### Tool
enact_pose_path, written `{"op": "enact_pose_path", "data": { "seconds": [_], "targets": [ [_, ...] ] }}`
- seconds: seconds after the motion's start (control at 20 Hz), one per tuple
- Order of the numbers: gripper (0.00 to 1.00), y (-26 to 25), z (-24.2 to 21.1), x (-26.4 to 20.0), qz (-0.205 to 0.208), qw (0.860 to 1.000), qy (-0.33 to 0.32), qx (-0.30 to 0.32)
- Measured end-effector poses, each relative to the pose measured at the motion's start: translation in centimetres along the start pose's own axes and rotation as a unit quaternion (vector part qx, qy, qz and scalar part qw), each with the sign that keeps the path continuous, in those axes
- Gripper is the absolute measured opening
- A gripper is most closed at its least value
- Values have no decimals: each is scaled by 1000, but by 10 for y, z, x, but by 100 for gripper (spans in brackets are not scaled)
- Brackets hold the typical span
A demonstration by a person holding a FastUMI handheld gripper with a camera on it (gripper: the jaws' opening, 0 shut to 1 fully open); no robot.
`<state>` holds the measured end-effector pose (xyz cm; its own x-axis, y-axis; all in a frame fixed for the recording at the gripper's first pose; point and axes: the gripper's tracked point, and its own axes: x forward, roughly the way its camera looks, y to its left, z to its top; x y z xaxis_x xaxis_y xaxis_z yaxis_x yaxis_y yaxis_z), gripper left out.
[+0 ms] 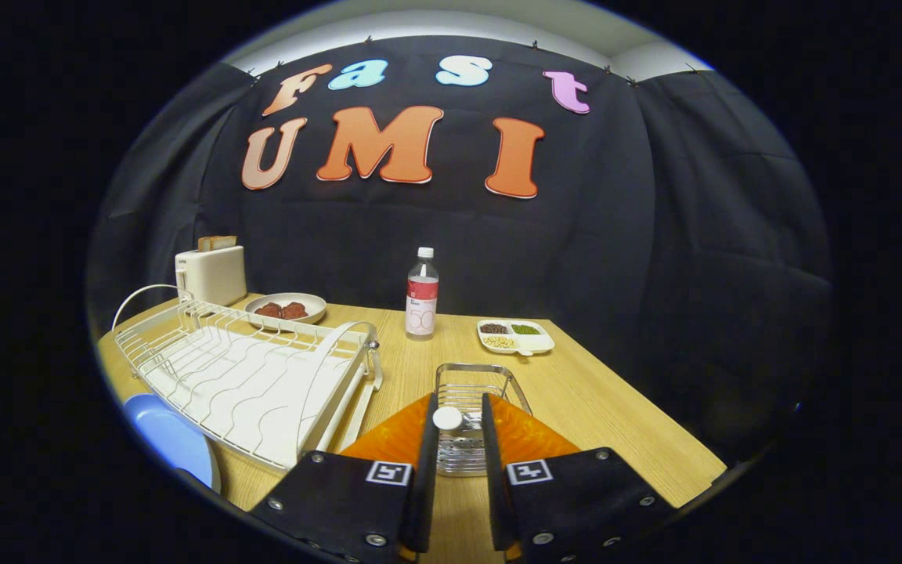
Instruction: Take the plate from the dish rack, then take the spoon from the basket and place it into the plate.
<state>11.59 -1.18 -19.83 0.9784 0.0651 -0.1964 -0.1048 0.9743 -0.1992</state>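
My gripper [459,399] hovers over the wire basket [473,376] in the middle of the table, its fingers a narrow gap apart. The spoon's white round end [447,417] stands between the fingers. It rests against the left finger, and a strip of basket shows between it and the right one. The blue plate [173,439] lies flat on the table at the near left, beside the front corner of the white dish rack [247,376]. No dishes stand in the rack.
A water bottle [422,294] stands beyond the basket. A divided tray of beans [514,335] lies to its right. Behind the rack are a plate of brown food [286,309] and a toaster [212,272]. The table's right edge [639,407] runs diagonally.
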Motion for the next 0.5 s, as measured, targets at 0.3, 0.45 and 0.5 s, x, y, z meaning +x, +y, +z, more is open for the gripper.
{"op": "enact_pose_path", "data": {
  "seconds": [0.3,0.45,0.5],
  "targets": [
    [5,-9,12,1,-9,1000,-6,15],
    [5,-17,30,-8,-22,1000,-19,10],
    [5,-17,36,-13,-24,999,-23,8]
  ]
}}
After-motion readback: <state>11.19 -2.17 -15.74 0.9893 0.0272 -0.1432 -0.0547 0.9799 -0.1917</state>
